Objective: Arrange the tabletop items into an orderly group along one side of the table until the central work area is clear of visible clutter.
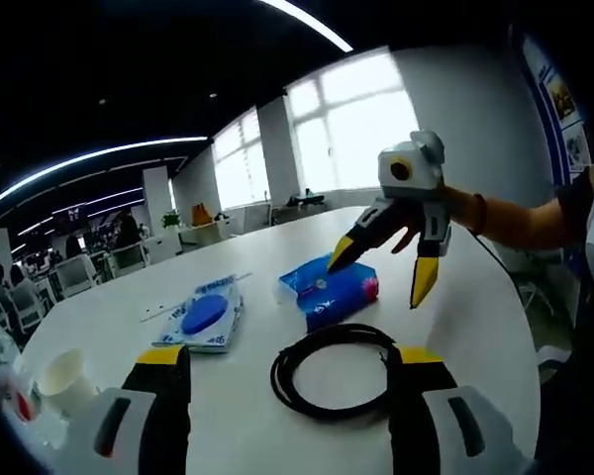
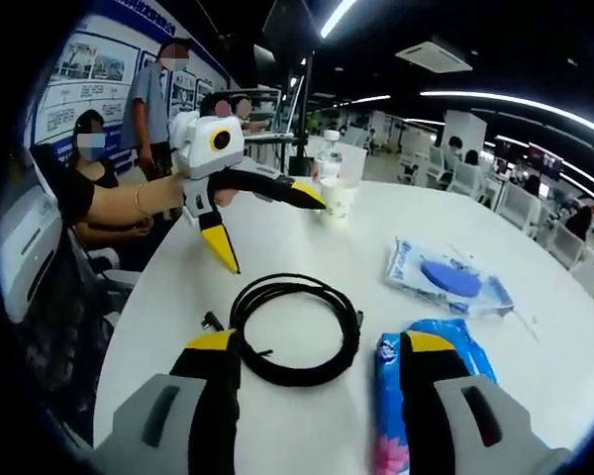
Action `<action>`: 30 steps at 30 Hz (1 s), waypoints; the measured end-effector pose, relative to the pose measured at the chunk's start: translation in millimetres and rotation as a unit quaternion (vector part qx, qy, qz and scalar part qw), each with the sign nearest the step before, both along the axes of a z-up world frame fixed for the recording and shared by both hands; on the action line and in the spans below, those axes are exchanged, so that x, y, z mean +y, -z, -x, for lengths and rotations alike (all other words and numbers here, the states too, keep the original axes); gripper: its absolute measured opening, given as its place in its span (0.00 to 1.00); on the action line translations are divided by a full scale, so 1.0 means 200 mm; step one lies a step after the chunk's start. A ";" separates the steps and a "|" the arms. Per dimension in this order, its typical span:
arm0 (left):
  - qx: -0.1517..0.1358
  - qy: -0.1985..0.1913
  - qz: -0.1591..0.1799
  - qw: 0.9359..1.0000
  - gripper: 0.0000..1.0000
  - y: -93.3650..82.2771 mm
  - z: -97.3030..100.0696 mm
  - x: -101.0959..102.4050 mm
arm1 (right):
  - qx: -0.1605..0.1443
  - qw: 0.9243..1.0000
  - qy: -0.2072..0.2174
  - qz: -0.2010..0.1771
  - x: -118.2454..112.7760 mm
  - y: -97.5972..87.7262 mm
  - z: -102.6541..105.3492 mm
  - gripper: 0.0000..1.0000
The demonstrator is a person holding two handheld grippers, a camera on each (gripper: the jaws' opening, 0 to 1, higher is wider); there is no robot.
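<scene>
Two grippers hang wide open and empty over a white round table point(image 1: 475, 297).

Left gripper view, from 9 toward 3 o'clock: one paper cup point(image 1: 61, 378), one flat wipes pack point(image 1: 204, 317) with a blue round lid, one coiled black cable point(image 1: 337, 368) between the left gripper point(image 1: 287, 391) jaws, one blue tissue pack point(image 1: 334, 290) with the right gripper point(image 1: 384, 267) above it. Print on both packs is too small to read.

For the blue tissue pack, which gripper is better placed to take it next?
Probably the right gripper: in the left gripper view it hangs open just above the tissue pack. The left gripper is open too, facing the coiled black cable.
</scene>
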State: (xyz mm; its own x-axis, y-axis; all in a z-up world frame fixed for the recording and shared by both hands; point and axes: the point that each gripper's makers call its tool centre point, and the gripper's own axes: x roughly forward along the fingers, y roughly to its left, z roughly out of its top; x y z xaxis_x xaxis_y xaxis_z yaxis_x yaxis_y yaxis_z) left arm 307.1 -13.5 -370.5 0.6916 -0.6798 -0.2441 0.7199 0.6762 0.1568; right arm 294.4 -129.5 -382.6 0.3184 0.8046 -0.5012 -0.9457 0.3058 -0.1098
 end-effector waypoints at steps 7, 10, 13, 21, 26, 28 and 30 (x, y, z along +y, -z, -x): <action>-0.007 -0.016 -0.002 1.000 0.81 0.00 -0.03 0.03 | -0.003 1.000 0.009 -0.010 -0.01 -0.03 -0.02 0.61; -0.014 -0.019 0.006 1.000 0.81 -0.01 -0.03 0.03 | -0.003 1.000 0.014 -0.017 -0.02 -0.04 -0.03 0.61; -0.019 -0.018 0.006 1.000 0.81 -0.02 -0.03 0.02 | -0.001 1.000 0.017 -0.020 -0.03 -0.04 -0.04 0.60; -0.024 -0.020 0.006 0.999 0.81 -0.04 -0.04 0.02 | -0.006 0.999 0.025 -0.020 -0.04 -0.06 -0.06 0.60; -0.023 -0.024 0.001 0.999 0.80 -0.03 -0.04 0.03 | -0.019 0.999 0.034 -0.015 -0.07 -0.10 -0.10 0.58; -0.023 -0.027 -0.001 0.999 0.80 -0.03 -0.05 0.04 | -0.024 0.999 0.038 -0.015 -0.08 -0.12 -0.11 0.58; -0.023 -0.030 0.000 0.999 0.79 -0.03 -0.05 0.04 | -0.028 0.999 0.042 -0.016 -0.09 -0.15 -0.13 0.58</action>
